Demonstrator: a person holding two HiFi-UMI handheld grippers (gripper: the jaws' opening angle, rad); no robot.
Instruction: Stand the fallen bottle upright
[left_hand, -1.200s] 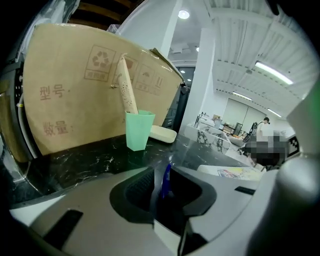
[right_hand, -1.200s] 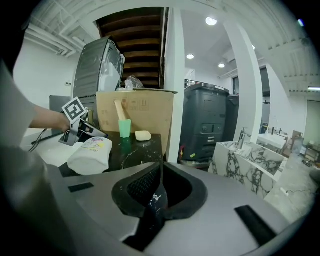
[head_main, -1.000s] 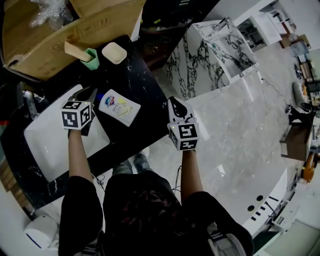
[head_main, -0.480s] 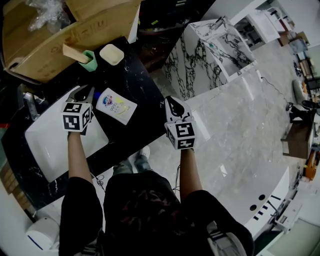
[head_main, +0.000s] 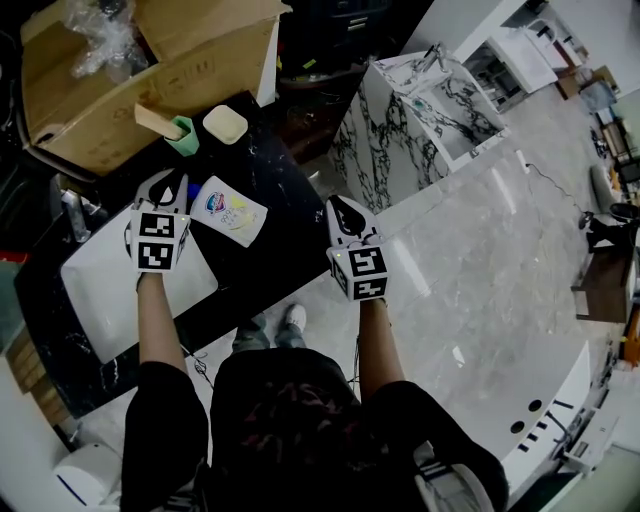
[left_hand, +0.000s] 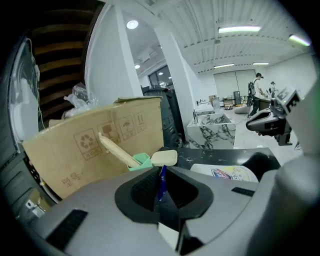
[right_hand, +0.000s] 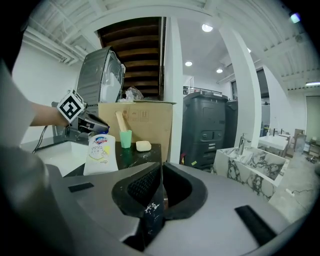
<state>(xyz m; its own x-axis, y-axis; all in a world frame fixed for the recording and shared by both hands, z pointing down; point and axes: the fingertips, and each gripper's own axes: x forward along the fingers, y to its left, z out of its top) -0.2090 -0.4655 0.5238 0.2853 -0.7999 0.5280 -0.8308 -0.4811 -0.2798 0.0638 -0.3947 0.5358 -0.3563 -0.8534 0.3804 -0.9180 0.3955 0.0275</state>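
Forward reach both forearms (head_main: 155, 315), tools tilted down; the left tool (left_hand: 161, 186) pinches the bottle (head_main: 230, 212) by its blue cap (right_hand: 100, 134); the right tool (right_hand: 161, 189) hangs shut, empty. Label up, the bottle's long axis crosses the tabletop (head_main: 288, 198), cap toward the left tool.

polished marble floor (head_main: 480, 260), black counter (head_main: 290, 215), veined marble vanity (head_main: 390, 135)

Just right of the left gripper (head_main: 166, 186), whose jaws are matt grey plastic with ribbed black pads, the bottle (head_main: 231, 212) is smooth white plastic with a glossy printed label, and the counter (head_main: 285, 215) around it is polished black stone veined in white. Below that gripper the sink (head_main: 100, 290) is smooth, glossy white. Ahead of it are a matt brown cardboard box (head_main: 120, 85), a mint plastic cup (head_main: 181, 134) holding a pale wooden stick (head_main: 155, 118), and a dull cream soap bar (head_main: 225, 124).
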